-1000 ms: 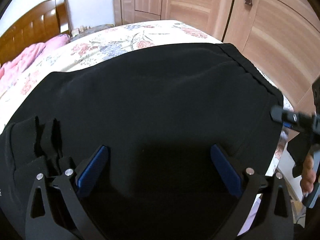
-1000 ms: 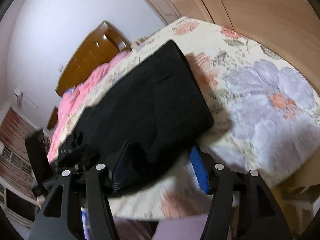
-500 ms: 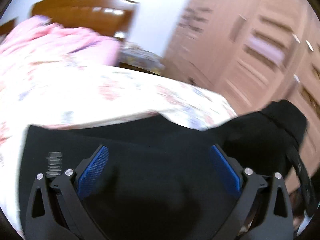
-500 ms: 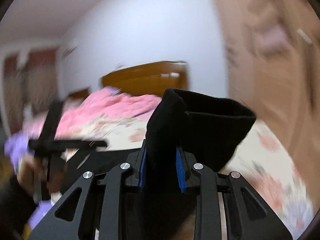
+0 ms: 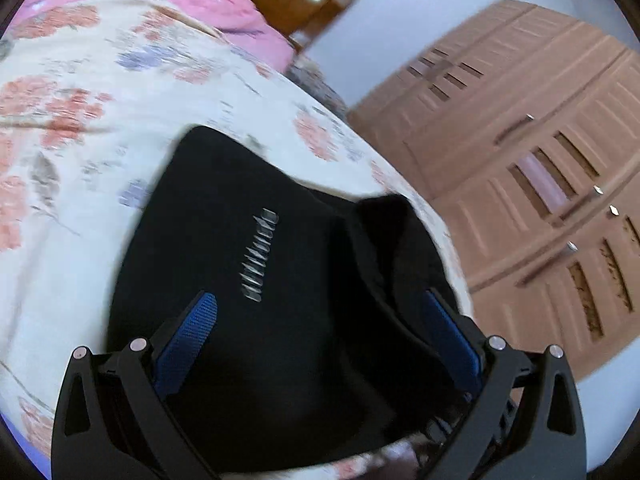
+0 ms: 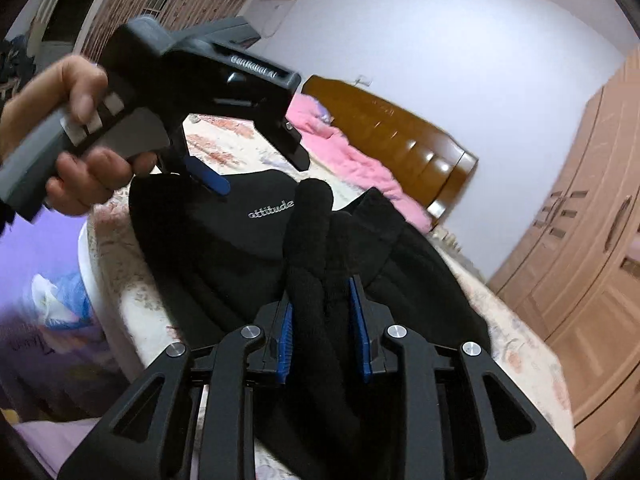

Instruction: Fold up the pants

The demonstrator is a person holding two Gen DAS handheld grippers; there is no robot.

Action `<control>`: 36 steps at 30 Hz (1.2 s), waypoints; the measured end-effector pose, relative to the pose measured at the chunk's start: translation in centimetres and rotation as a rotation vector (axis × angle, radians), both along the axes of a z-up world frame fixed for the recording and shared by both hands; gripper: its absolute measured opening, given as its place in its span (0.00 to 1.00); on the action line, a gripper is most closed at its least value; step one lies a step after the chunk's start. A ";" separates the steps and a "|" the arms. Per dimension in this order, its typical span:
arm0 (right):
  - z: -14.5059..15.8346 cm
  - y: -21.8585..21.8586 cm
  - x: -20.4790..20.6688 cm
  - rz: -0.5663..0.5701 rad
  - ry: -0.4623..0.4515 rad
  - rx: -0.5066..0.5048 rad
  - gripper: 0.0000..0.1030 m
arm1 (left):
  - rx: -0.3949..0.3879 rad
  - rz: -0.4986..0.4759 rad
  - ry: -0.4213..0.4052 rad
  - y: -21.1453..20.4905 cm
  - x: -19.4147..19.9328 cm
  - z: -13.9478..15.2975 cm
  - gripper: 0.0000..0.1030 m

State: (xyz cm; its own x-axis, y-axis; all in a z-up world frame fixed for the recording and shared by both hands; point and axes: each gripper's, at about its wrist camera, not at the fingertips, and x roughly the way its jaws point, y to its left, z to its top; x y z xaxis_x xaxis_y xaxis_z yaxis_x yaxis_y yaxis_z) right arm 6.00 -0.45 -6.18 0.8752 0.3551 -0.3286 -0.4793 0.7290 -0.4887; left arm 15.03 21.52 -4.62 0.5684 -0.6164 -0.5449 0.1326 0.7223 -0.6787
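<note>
The black pants [image 5: 248, 240] lie folded on the floral bed, with a silver "attitude" logo [image 6: 271, 209] facing up. My left gripper [image 5: 320, 312] is open just above the pants, its blue pads wide apart, holding nothing. It also shows in the right wrist view [image 6: 256, 164], held by a hand over the far part of the pants. My right gripper [image 6: 322, 312] is shut on a bunched thick fold of the pants [image 6: 308, 240] and holds it raised above the rest of the cloth.
The bed's floral sheet [image 5: 72, 128] spreads left and behind the pants. A pink blanket [image 5: 208, 4] and wooden headboard [image 6: 392, 136] are at the far end. Wooden wardrobes [image 5: 540, 184] stand to the right. The bed edge [image 6: 104, 272] drops off at the left.
My right gripper closed on the pants' edge and lifted it up and over the rest. The logo side has come into view. My left gripper stayed open and swung round above the pants.
</note>
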 end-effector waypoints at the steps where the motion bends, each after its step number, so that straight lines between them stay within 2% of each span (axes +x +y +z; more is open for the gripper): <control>1: -0.2 0.3 -0.2 -0.002 -0.013 -0.018 0.26 | 0.006 -0.034 -0.007 -0.9 -0.1 0.5 0.98; 4: -0.7 1.2 -1.5 -0.004 -0.056 -0.058 0.26 | 0.008 -0.171 0.025 -3.7 0.6 0.9 0.98; 7: -0.5 1.8 -1.5 -0.001 -0.071 -0.085 0.29 | 0.096 -0.318 0.109 -7.9 2.3 0.4 0.98; 8: -0.5 1.8 -1.7 0.016 -0.075 -0.096 0.34 | 0.109 -0.349 0.118 -8.7 2.7 0.2 0.98; 11: -0.1 1.4 -3.0 0.104 -0.063 -0.077 0.56 | 0.166 -0.399 0.154 -11.1 4.3 -0.5 0.98; 12: 0.4 0.8 -3.4 0.117 -0.057 -0.052 0.56 | 0.187 -0.400 0.158 -11.6 4.7 -0.6 0.98; 16: 2.8 -4.9 -3.2 0.060 0.021 0.139 0.56 | 0.152 -0.401 0.160 -11.7 5.1 -0.9 0.98; 19: 4.0 -12.9 0.1 -0.075 0.209 0.423 0.55 | 0.061 -0.402 0.151 -10.6 4.8 -1.4 0.98; 20: 4.0 -14.8 1.7 -0.106 0.264 0.480 0.51 | 0.028 -0.402 0.147 -10.2 4.7 -1.4 0.98; 21: 3.6 -17.3 3.8 -0.177 0.320 0.539 0.50 | -0.017 -0.402 0.141 -9.6 4.6 -1.6 0.98; 22: 3.4 -18.4 5.3 -0.221 0.347 0.547 0.50 | -0.043 -0.402 0.137 -9.3 4.4 -1.7 0.98; 24: 2.4 -18.9 8.5 -0.269 0.416 0.493 0.50 | -0.087 -0.400 0.129 -8.7 4.2 -1.5 0.98; 25: 2.0 -18.3 9.6 -0.257 0.454 0.460 0.48 | -0.101 -0.398 0.124 -8.4 4.1 -1.6 0.98; 26: 1.5 -17.1 10.5 -0.222 0.487 0.410 0.40 | -0.103 -0.398 0.122 -8.4 4.1 -1.6 0.98; 28: 1.0 -12.7 9.5 -0.112 0.457 0.261 0.37 | -0.082 -0.402 0.129 -8.7 4.0 -1.7 0.98; 30: 0.6 -9.3 8.0 -0.017 0.408 0.158 0.22 | -0.039 -0.415 0.137 -10.2 4.1 -1.4 0.98; 31: 0.3 -7.9 7.6 -0.016 0.382 0.118 0.20 | -0.024 -0.420 0.137 -10.5 4.2 -1.4 0.98; 32: 0.1 -7.3 7.5 -0.029 0.362 0.108 0.20 | -0.004 -0.423 0.136 -10.7 4.2 -1.2 0.98; 33: 0.0 -7.7 7.7 -0.030 0.379 0.127 0.20 | 0.008 -0.425 0.135 -10.8 4.3 -1.2 0.98; 34: 0.0 -8.1 8.0 -0.027 0.404 0.151 0.20 | 0.002 -0.432 0.131 -10.7 4.4 -1.1 0.98; 36: -0.1 -8.0 8.0 -0.023 0.410 0.137 0.20 | -0.011 -0.443 0.136 -10.7 4.8 -1.2 0.98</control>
